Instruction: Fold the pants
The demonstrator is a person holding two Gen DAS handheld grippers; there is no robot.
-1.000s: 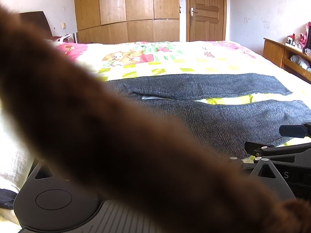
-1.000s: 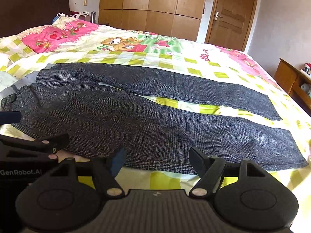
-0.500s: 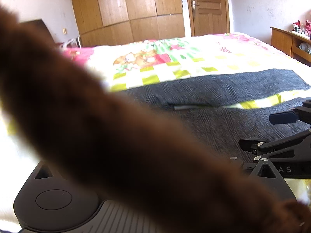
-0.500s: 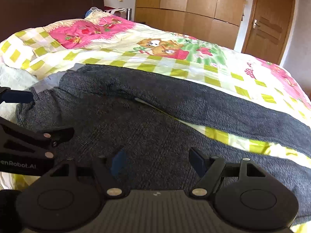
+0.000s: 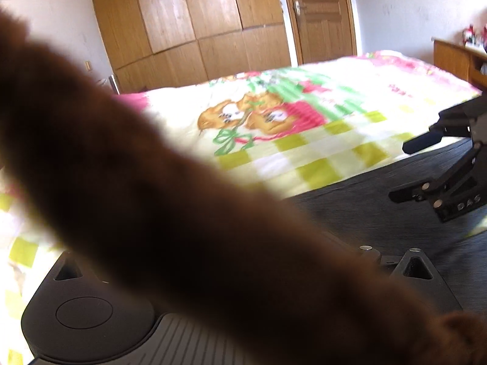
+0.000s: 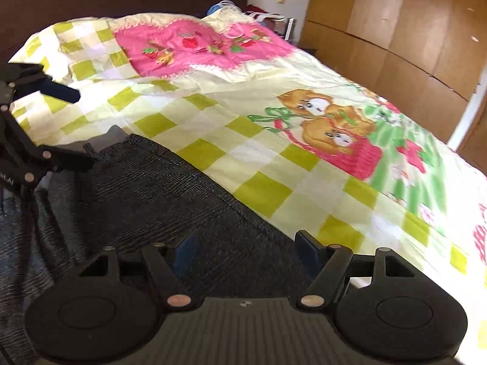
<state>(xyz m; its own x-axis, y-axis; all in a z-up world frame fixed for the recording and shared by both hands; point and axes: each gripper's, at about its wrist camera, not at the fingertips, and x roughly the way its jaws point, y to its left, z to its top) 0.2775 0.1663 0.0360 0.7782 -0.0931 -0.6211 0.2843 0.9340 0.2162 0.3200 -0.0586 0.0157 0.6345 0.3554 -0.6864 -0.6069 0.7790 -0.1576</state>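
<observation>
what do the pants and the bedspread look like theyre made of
pants: likely a woven, wool-like cloth, matte; dark grey with a fine check.
bedspread: probably printed cotton, smooth and matte; flat cartoon print, soft creases.

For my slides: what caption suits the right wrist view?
Open right gripper above dark grey pants on a checked yellow-green bedspread.

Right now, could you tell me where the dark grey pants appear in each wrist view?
Left wrist view: the pants fill the lower right, partly behind a blurred brown shape.
Right wrist view: the pants fill the lower left, under the right tool.
Shared landmark: the bedspread's bear print.
</observation>
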